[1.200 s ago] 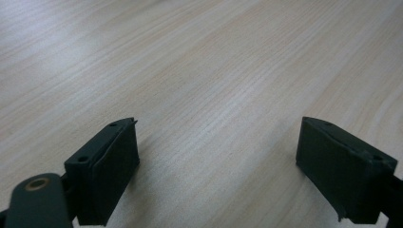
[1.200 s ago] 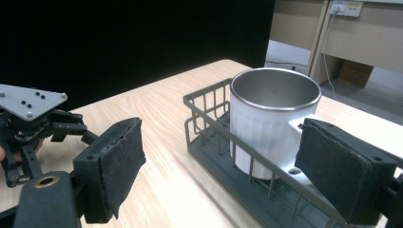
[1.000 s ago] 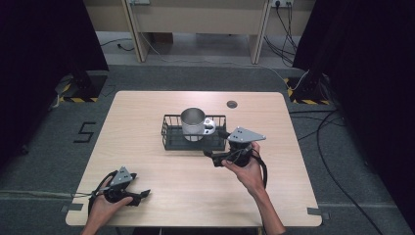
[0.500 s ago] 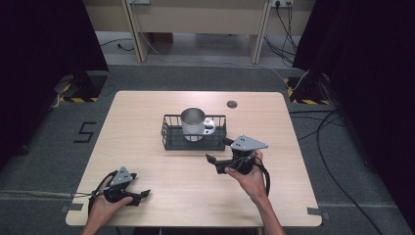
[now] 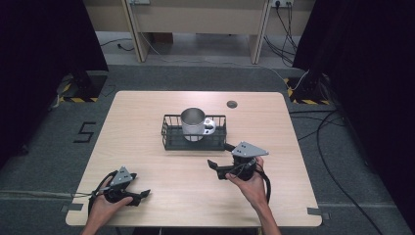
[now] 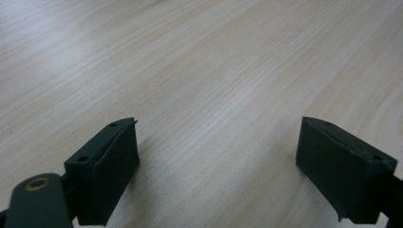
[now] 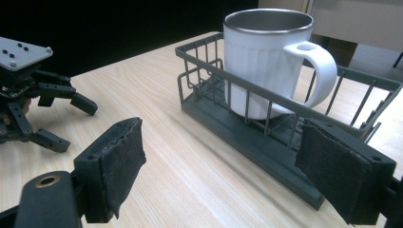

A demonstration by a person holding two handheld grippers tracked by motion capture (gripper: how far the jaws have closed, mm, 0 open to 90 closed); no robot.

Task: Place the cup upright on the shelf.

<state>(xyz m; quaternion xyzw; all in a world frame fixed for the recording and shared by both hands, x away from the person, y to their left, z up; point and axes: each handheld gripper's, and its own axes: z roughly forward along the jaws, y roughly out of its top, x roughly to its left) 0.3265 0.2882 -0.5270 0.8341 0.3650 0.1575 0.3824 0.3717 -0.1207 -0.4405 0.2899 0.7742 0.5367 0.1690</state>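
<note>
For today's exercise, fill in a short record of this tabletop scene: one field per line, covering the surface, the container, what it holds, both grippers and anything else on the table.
surface: light wooden table
container: dark grey wire basket, near the table's middle
contents: white mug with a steel-lined interior, upright inside the basket, handle towards the person's right
left gripper: open, empty, low at the near left of the table
right gripper: open, empty, just in front of the basket
other: small dark round disc on the table beyond the basket
</note>
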